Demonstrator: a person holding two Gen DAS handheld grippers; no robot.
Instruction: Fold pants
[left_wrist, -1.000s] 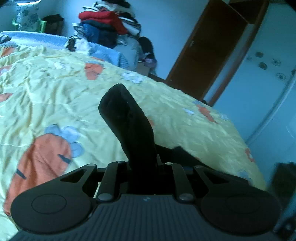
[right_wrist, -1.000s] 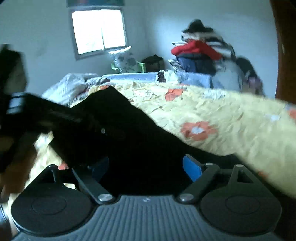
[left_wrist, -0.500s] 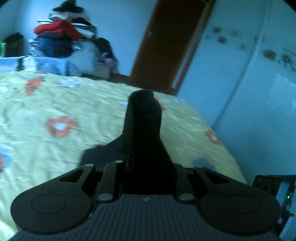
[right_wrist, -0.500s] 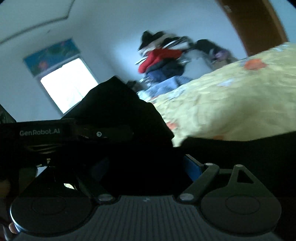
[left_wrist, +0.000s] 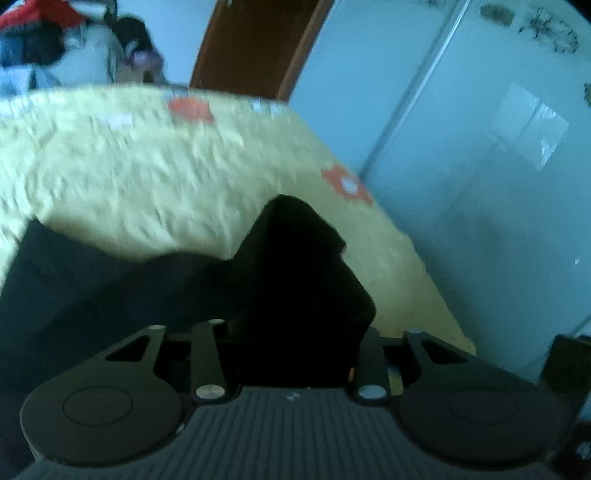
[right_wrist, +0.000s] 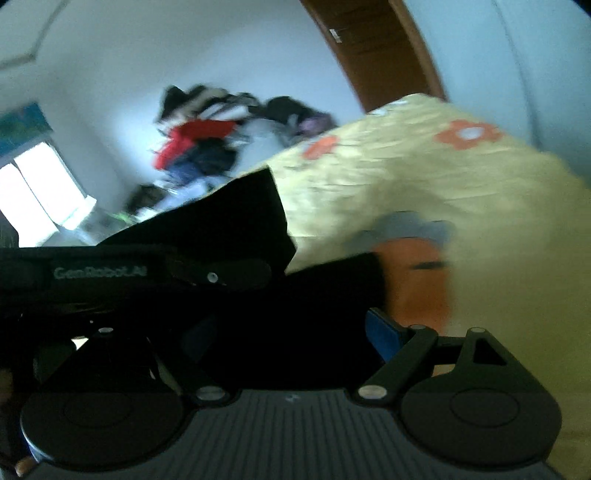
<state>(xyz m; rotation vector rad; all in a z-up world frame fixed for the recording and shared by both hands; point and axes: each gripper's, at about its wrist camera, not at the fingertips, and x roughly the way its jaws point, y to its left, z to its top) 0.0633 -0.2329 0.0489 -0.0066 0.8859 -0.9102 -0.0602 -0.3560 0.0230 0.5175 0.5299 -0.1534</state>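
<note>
The black pants lie partly spread on the yellow flowered bedspread, and a bunch of them stands up between the jaws of my left gripper. Those jaws are opening; the cloth hides the fingers and slumps loosely in the gap. In the right wrist view the pants hang from the left gripper, which crosses in from the left. My right gripper stands wide open; its blue right pad is bare, and black cloth lies in front of the gap.
The bedspread ends at the bed's right edge, beside a pale wardrobe front. A brown door and a pile of clothes stand beyond the bed. A bright window is at far left.
Both grippers have swept sideways across the bed toward its edge by the wardrobe. The left jaws have spread apart, and more black cloth now rests on the bedspread.
</note>
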